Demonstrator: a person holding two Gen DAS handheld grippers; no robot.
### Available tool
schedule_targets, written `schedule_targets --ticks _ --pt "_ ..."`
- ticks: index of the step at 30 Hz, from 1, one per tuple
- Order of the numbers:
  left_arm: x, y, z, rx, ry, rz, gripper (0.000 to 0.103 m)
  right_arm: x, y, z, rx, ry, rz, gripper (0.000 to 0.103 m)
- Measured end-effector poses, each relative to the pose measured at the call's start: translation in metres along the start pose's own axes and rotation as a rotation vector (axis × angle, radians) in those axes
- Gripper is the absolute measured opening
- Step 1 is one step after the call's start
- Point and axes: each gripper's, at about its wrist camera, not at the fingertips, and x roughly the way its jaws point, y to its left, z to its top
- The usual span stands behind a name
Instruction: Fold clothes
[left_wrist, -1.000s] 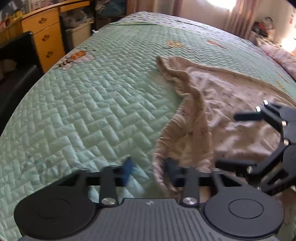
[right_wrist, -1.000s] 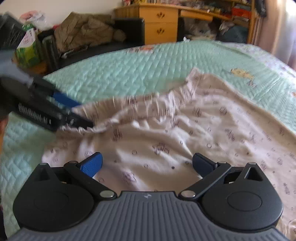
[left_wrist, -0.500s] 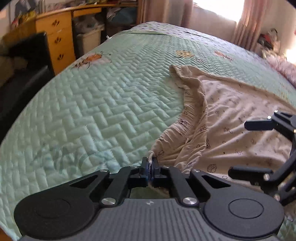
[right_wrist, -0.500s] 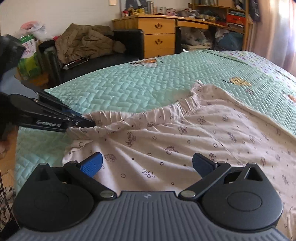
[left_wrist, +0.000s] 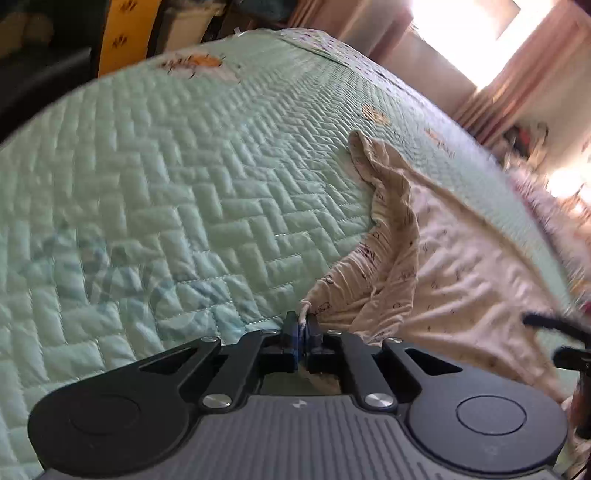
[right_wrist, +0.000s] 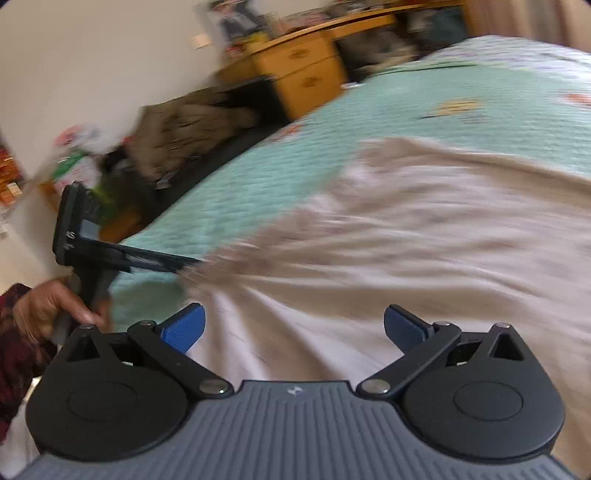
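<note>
A pale printed garment (left_wrist: 443, 258) lies spread on the green quilted bed (left_wrist: 184, 184). My left gripper (left_wrist: 302, 332) is shut on the garment's near corner, and a small tuft of cloth sticks up between the blue pads. From that corner the gathered edge runs away across the quilt. In the right wrist view my right gripper (right_wrist: 295, 328) hovers open over the garment (right_wrist: 406, 240), with nothing between its fingers. The left gripper (right_wrist: 192, 262) shows there at the cloth's left corner, held by a hand (right_wrist: 48, 306). That view is blurred.
The quilt (right_wrist: 443, 110) stretches far beyond the garment. A yellow-wood chest of drawers (right_wrist: 303, 74) and a dark chair piled with brown clothing (right_wrist: 192, 125) stand past the bed's edge. Curtains and a bright window (left_wrist: 480, 48) are at the far side.
The left gripper shut on the garment's corner and then rolled, drawing the edge taut. The right gripper stayed open, swung sideways and rolled over the cloth, blurring its view.
</note>
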Motion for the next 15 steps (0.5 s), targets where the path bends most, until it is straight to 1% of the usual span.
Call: schedule_targets --ticks 2,3,4,5,6,7,8,9,10,13,15 --pt "0.001 0.005 0.000 -0.019 -0.002 -0.021 0.006 -0.045 -0.017 -0.013 0.054 -0.057 -0.046 0.097" --pt "0.002 0.004 0.000 -0.018 -0.005 -0.019 0.006 -0.062 -0.023 -0.017 0.071 -0.070 -0.064 0.085" --pt "0.003 0.003 0.000 -0.017 -0.007 -0.016 0.006 -0.070 -0.023 -0.018 0.059 -0.065 -0.080 0.061" --pt "0.004 0.002 0.001 -0.020 -0.008 -0.015 0.006 -0.071 -0.017 -0.016 0.024 -0.052 -0.093 0.048" --pt "0.004 0.004 0.002 -0.031 -0.008 -0.018 0.006 -0.067 -0.008 -0.011 -0.021 -0.034 -0.108 0.030" --pt "0.004 0.007 0.002 -0.058 -0.007 -0.031 0.006 -0.055 0.005 -0.004 -0.075 -0.011 -0.119 0.018" --pt "0.004 0.011 0.002 -0.086 -0.007 -0.044 0.006 -0.038 0.019 0.003 -0.124 0.014 -0.114 0.012" --pt "0.004 0.015 0.001 -0.109 -0.008 -0.057 0.006 -0.015 0.033 0.012 -0.168 0.042 -0.090 0.008" --pt "0.003 0.019 0.001 -0.132 -0.010 -0.070 0.006 0.009 0.047 0.020 -0.196 0.069 -0.059 0.008" --pt "0.004 0.020 -0.001 -0.152 -0.015 -0.076 0.006 0.078 0.081 0.036 -0.266 0.148 0.021 0.009" --pt "0.004 0.020 -0.001 -0.154 -0.013 -0.077 0.006 0.116 0.094 0.032 -0.340 0.213 -0.003 0.010"
